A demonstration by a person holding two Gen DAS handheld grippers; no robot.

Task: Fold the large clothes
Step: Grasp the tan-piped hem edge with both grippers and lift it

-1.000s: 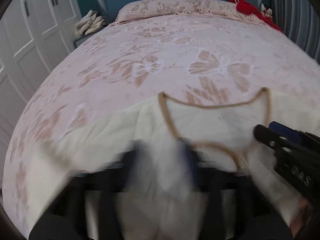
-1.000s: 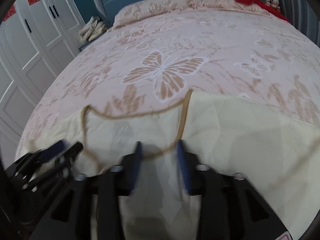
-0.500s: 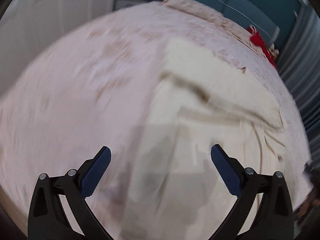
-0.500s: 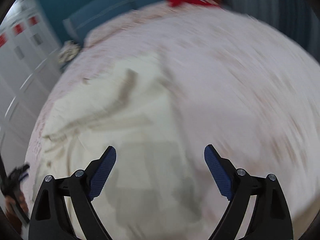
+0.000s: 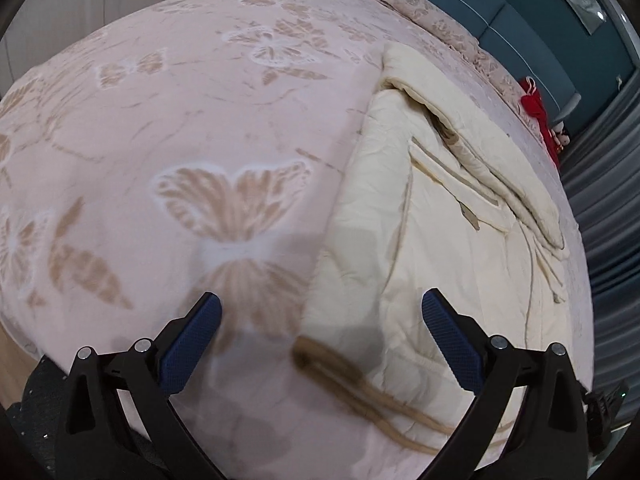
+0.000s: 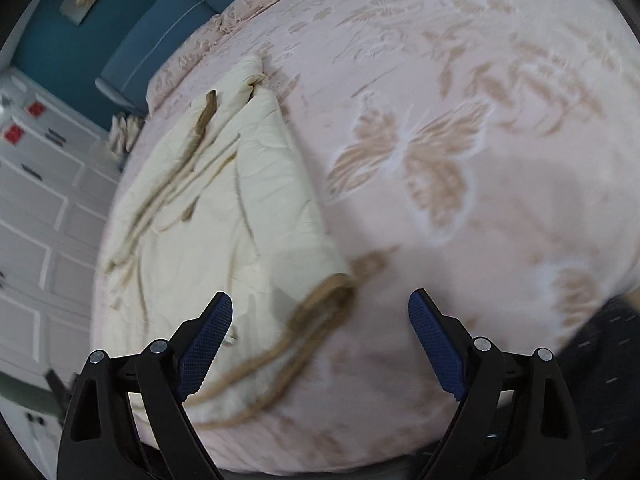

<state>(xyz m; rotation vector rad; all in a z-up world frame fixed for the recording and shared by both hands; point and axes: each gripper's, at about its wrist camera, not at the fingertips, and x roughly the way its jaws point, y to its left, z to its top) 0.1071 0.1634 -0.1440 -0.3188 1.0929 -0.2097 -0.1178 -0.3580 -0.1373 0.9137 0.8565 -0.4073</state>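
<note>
Cream quilted garment lies folded lengthwise on the bed, its tan-trimmed neckline at the near edge. A second ago both tools gripped that neckline; now the left hand-held gripper and right hand-held gripper are wide apart and hold nothing, hovering above the near edge. The release suggests one fold is complete. The long strip probably still needs a crosswise fold, so the next grasp is likely at the neckline end.
</note>
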